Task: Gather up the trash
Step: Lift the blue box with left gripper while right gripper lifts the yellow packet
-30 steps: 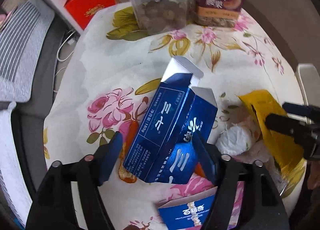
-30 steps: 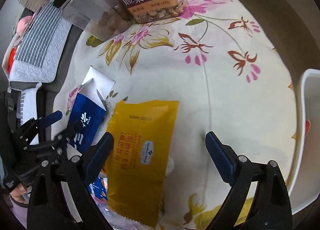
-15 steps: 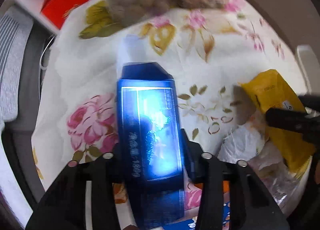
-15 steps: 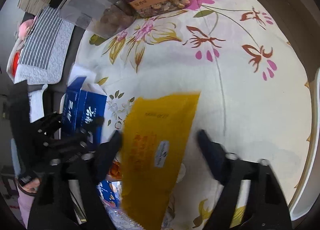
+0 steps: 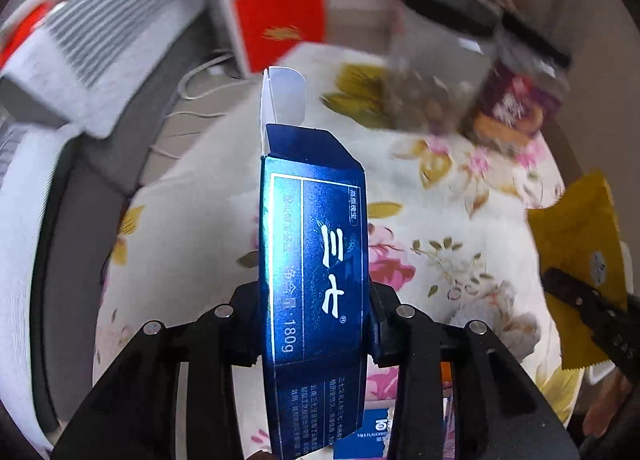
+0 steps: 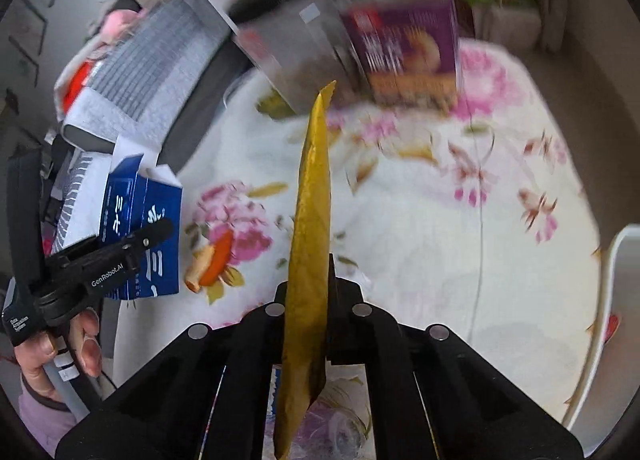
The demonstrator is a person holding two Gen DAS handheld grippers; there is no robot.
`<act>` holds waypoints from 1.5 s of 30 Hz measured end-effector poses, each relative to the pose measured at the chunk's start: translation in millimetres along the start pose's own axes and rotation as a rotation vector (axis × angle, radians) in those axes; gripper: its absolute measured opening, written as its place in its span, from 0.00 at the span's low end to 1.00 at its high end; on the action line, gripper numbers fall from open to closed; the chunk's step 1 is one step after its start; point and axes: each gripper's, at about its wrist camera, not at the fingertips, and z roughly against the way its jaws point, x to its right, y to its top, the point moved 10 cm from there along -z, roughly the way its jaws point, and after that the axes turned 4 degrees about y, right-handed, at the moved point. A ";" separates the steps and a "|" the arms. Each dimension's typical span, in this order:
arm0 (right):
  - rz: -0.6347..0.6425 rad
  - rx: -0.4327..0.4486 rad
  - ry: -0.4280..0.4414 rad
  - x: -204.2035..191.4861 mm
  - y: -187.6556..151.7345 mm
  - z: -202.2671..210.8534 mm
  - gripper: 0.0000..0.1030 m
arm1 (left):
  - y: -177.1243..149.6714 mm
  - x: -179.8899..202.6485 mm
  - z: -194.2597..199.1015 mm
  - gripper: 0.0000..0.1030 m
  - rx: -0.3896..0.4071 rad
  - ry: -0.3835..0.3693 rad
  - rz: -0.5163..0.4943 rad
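Overhead, floral tablecloth (image 6: 420, 244) beside grey striped cushion (image 6: 160, 63).

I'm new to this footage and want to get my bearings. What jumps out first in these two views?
A tall blue carton, its top flap open, stands clamped in the left gripper at the centre of the left wrist view. In the right wrist view the right gripper pinches a flat yellow packet edge-on. Behind both lies a white tablecloth with pink flowers, and a purple-labelled jar stands at its far edge.
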 end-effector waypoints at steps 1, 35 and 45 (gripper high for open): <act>0.014 0.021 0.000 -2.0 2.1 6.2 0.03 | -0.8 -3.8 6.7 0.37 0.019 0.008 0.030; 0.252 0.574 -0.297 17.9 10.9 202.0 0.03 | -24.7 97.0 191.9 0.37 0.536 0.180 0.207; 0.189 0.604 -0.365 61.4 4.4 236.9 0.03 | -21.4 151.3 201.7 0.37 0.547 0.127 0.138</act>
